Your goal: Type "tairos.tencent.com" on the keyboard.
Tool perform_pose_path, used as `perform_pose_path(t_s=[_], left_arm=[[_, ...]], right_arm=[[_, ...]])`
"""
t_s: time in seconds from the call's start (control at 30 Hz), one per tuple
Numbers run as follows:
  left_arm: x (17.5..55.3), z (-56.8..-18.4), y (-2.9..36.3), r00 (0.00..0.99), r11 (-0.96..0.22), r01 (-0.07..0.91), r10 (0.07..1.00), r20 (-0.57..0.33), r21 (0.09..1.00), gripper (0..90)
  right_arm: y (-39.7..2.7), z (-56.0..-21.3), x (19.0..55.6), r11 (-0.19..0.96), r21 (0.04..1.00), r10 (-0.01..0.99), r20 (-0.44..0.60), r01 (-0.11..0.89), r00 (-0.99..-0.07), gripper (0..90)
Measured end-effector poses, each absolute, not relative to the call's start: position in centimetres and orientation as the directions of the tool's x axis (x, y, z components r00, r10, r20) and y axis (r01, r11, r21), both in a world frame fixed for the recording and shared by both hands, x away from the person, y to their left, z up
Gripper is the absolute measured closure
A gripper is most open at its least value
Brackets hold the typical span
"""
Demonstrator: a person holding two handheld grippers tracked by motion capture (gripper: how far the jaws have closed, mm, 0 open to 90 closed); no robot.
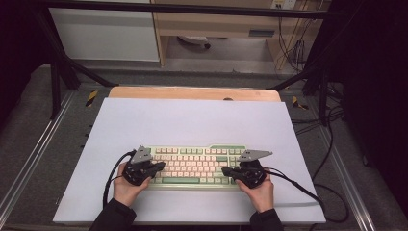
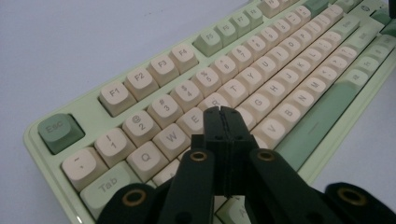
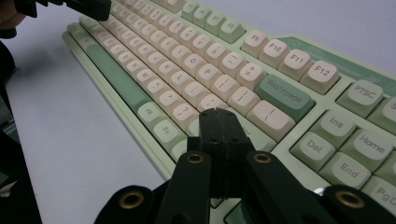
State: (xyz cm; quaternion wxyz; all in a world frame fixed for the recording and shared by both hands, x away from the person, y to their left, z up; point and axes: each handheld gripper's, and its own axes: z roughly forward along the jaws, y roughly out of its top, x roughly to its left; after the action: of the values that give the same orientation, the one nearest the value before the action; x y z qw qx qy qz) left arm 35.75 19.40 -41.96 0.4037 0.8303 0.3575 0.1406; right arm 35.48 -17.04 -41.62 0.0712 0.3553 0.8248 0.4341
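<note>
Currently typing setup: green-and-cream keyboard (image 1: 195, 166) flat on the white sheet (image 1: 192, 120) over the worktop (image 1: 192, 92), near the front edge, square to the person. Left gripper (image 1: 159, 166) over the left end of the keys, clenched, nothing between the jaws; in the left gripper view tips (image 2: 221, 112) closed over the E/R area of the letter rows, contact with a key not discernible. Right gripper (image 1: 226, 170) over the right end, likewise clenched and empty; in the right gripper view tips (image 3: 215, 113) just below the Backspace key (image 3: 284, 97), near the Enter area, touching or hovering not clear. No screen or output visible, so no way to gauge what has been typed. Judged as mid-work or just starting: both tips poised as pokers over keys, no key visibly depressed. Left to do, as a guess: press down on target keys, shift along rows.
</note>
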Motion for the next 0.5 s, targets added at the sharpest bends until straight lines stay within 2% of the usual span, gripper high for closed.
perform_pose_path(t_s=[0.5], left_arm=[[34.4, -42.2, 22.3, 0.685, -0.388, 0.490, 0.725, -0.070, 0.781, 90.0]], right_arm=[[-16.1, -41.4, 35.6, 0.372, 0.768, 0.642, 0.192, 0.521, -0.743, 90.0]])
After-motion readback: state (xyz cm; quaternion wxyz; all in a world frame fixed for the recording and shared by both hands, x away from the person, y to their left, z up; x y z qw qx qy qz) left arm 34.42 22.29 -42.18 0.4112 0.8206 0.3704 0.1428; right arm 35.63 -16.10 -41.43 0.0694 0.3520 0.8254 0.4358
